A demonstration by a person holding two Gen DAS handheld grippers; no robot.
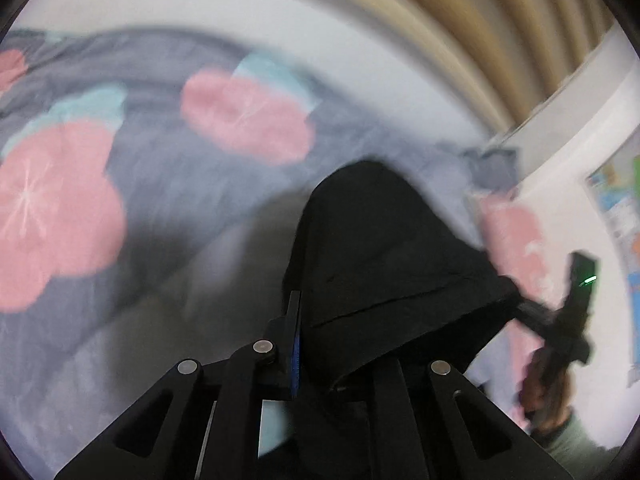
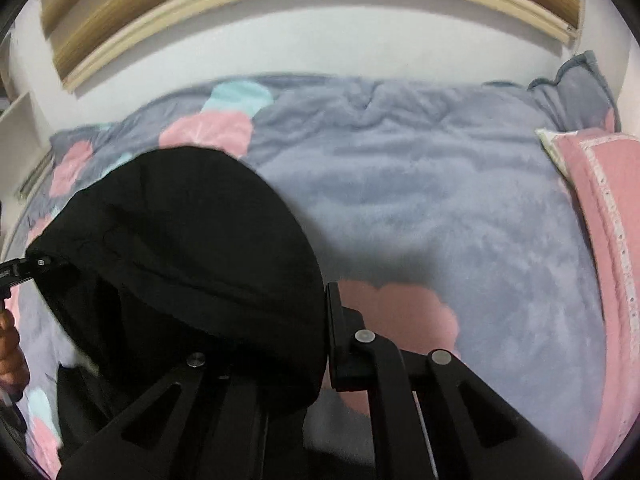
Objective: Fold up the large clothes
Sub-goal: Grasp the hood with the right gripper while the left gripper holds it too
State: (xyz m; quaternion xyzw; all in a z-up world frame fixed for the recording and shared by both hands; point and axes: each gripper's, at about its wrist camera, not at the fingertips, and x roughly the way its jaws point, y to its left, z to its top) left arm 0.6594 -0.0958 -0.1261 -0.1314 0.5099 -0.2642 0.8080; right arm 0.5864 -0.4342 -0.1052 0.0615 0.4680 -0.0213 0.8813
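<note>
Both grippers pinch black garment [image 2: 192,248] edges — aloft.

- Both views: heavy fisheye bowing; straight lines curve near the rim, black vignette in the corners.
- Left wrist view: strong motion blur over the whole background; the floral bedspread [image 1: 168,152] is smeared and its pink patches are soft-edged.
- Left wrist view: the gripper linkage at the bottom is fairly sharp.
- Right wrist view: sharper overall; bedspread [image 2: 420,200] fibres visible, slight softness at far left.
- Lighting: dim, even, indoor, source not visible.
- Black garment [image 2: 192,248] underexposed, folds barely readable; soft shadow beneath it on the bedding.
- No glare.
</note>
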